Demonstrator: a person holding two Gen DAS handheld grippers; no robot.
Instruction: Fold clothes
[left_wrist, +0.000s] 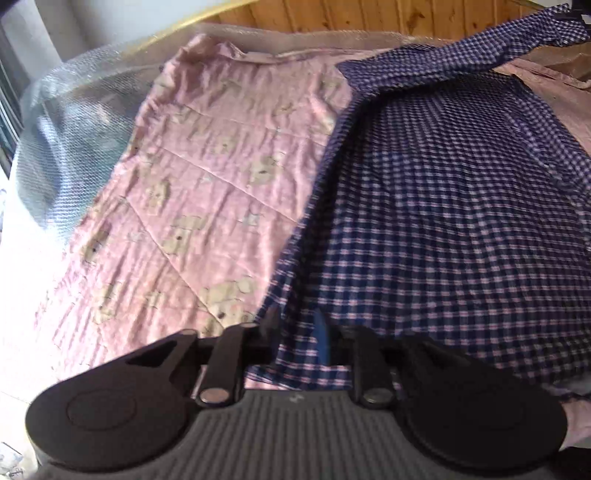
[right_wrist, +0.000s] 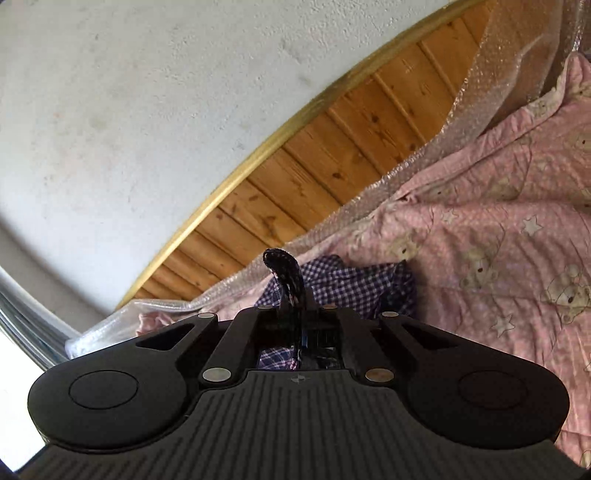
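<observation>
pink quilt (left_wrist: 207, 206), both hand-held grippers clamping checked shirt (left_wrist: 461, 221)

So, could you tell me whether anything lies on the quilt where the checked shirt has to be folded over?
Nothing visible does. Both tongs already pinch the checked shirt: the left tongs at its near edge, the right tongs on a raised strip of it. The pink quilt beside the shirt shows only its own creases.

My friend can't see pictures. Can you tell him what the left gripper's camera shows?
The left gripper is shut on the near edge of a blue-and-pink checked shirt spread over a pink teddy-bear quilt. Bubble wrap and wooden paneling lie beyond.
</observation>
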